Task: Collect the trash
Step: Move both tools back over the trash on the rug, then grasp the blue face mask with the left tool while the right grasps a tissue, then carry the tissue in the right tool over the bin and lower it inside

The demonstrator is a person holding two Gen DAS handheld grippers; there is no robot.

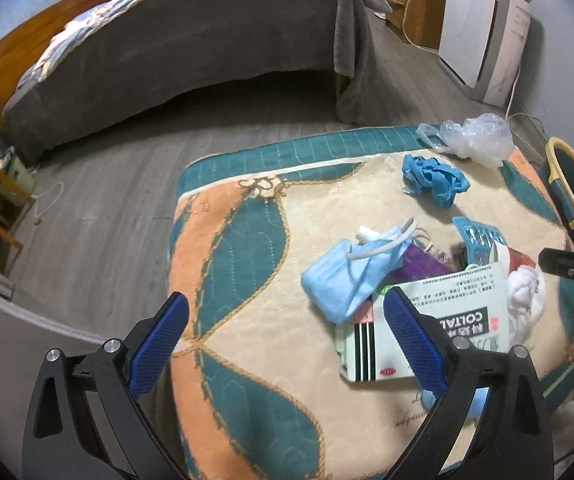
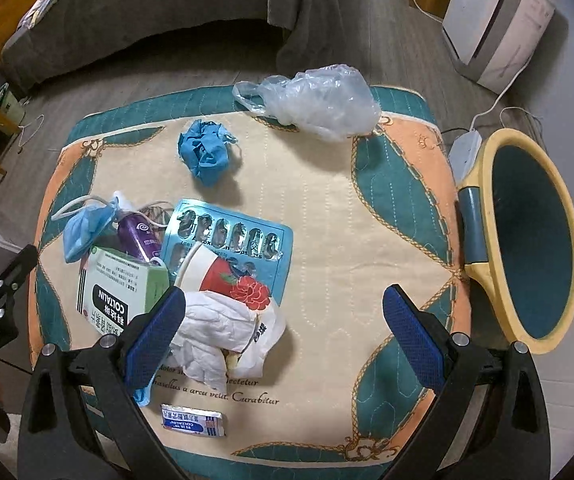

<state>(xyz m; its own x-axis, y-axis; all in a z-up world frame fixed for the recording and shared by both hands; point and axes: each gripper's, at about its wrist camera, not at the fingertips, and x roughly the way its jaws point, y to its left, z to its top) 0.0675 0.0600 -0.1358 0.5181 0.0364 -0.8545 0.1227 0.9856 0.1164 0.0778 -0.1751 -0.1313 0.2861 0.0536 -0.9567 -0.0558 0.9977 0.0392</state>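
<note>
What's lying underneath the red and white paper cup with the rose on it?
The tipped paper cup rests on a blue foil pill blister pack, its mouth against the green-white medicine box. Crumpled white tissue covers its base; whatever lies beneath is hidden.

Left wrist view: close above the mat's left side, facing forward toward the bed. Right wrist view: steeper down over the mat, bin at right. Shared: mat, box, bag.
</note>
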